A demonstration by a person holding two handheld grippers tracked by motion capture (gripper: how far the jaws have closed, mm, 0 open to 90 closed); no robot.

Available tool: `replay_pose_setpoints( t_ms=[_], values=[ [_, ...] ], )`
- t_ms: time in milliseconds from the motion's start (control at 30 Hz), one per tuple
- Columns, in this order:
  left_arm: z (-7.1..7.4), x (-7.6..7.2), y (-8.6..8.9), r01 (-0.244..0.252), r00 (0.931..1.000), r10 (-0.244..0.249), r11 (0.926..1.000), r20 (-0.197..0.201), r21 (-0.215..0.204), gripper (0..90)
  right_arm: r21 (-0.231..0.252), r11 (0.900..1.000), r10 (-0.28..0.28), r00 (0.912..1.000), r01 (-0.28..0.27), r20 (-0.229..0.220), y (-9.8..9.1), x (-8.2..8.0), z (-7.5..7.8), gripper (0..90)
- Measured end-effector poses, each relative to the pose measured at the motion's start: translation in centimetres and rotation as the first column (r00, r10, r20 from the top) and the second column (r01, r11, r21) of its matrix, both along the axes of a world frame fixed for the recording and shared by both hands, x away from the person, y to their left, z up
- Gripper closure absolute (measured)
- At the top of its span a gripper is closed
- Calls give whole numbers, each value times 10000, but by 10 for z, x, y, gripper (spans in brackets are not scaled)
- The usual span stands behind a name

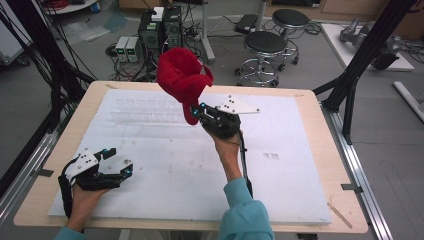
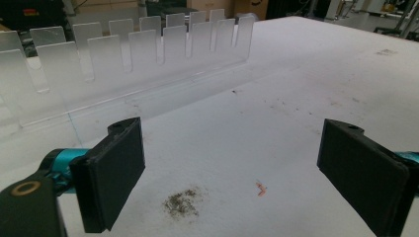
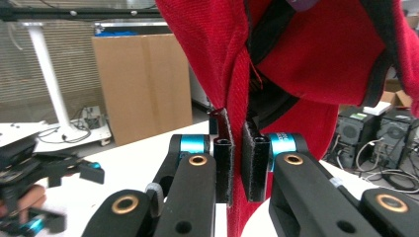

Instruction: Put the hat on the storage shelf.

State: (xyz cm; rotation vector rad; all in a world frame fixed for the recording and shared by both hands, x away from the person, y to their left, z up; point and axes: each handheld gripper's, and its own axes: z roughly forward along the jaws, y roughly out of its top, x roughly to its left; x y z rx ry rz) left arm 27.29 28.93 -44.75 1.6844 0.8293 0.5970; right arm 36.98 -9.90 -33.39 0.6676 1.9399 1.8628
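Observation:
A red cloth cap (image 1: 183, 79) with dark inner trim hangs lifted above the middle of the white board. My right gripper (image 1: 196, 112) is shut on its lower edge; in the right gripper view the red fabric (image 3: 237, 163) is pinched between the two black pads (image 3: 223, 170), and the cap (image 3: 316, 54) rises above them. My left gripper (image 1: 116, 161) rests low at the board's front left, open with nothing between its fingers. In the left gripper view its gripper (image 2: 232, 173) stands wide over the bare board, with a patch of dirt (image 2: 182, 202) below.
A clear acrylic slotted rack (image 2: 128, 54) lies on the white board (image 1: 300, 200) at the back left (image 1: 145, 110). The board sits on a wooden table (image 1: 325, 130). Black frame posts (image 1: 360, 60) flank the table; stools (image 1: 264, 50) and computers (image 1: 160, 30) stand beyond it.

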Motion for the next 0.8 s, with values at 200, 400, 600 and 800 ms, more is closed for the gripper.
replay_pose_setpoints(
  t_ms=[200,400,600,800],
  values=[
    [0,-1,0,44,9999,-45,10000,103,46,117,-271,9987,-428,9991,427,-25,10,17,1,858],
    [0,-1,1,37,9999,-36,10000,138,-71,120,-300,9974,-661,9976,655,-182,17,31,-3,858],
    [0,-1,1,69,9998,-69,10000,181,1,124,-257,9967,-776,9965,768,-322,17,40,-6,858],
    [0,-2,0,79,9998,-79,10000,179,19,125,-282,9956,-906,9950,895,-429,17,47,-8,858]
  ],
)
